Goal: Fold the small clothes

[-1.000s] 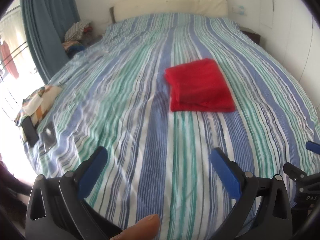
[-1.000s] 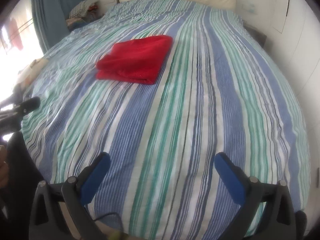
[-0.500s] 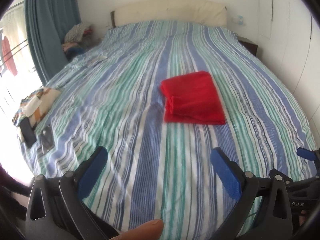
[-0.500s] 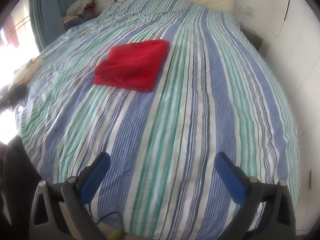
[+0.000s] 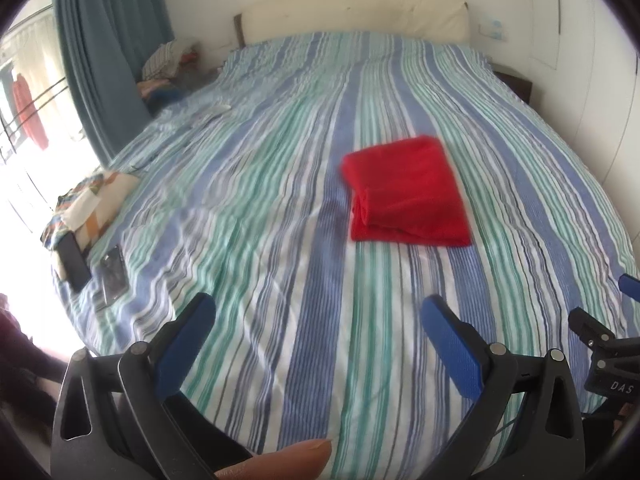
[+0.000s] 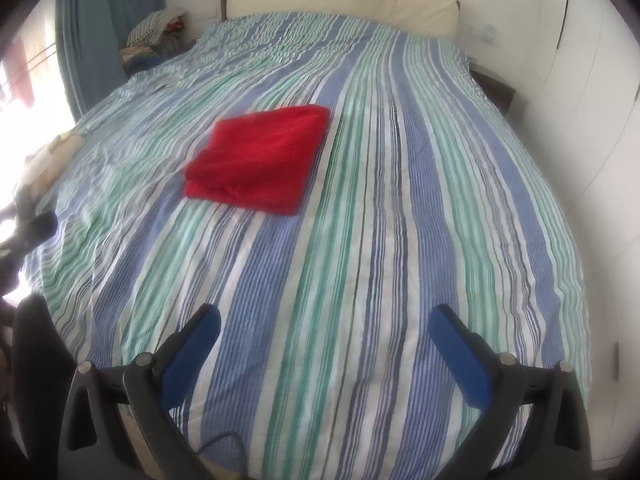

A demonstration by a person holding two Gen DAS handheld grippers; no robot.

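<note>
Lying folded on the striped bed cover [image 5: 280, 240], a red cloth [image 5: 408, 196] is sitting well ahead of both grippers.

At the left edge, a phone [image 5: 74, 260] and a patterned cloth [image 5: 92, 204] are resting near the curtain [image 5: 104, 52]. The left gripper [image 5: 316, 316] is hovering with its blue fingers [image 5: 188, 336] spread wide, holding nothing. The red cloth is showing a neat rectangle with layered edges facing the grippers. The right gripper [image 6: 324, 328] is likewise gaping, gripping nothing.

Right tool [image 5: 624, 344] cut off at frame edge; folded red cloth [image 5: 408, 194] edges blurred; bedside pile [image 6: 154, 36] indistinct.
</note>
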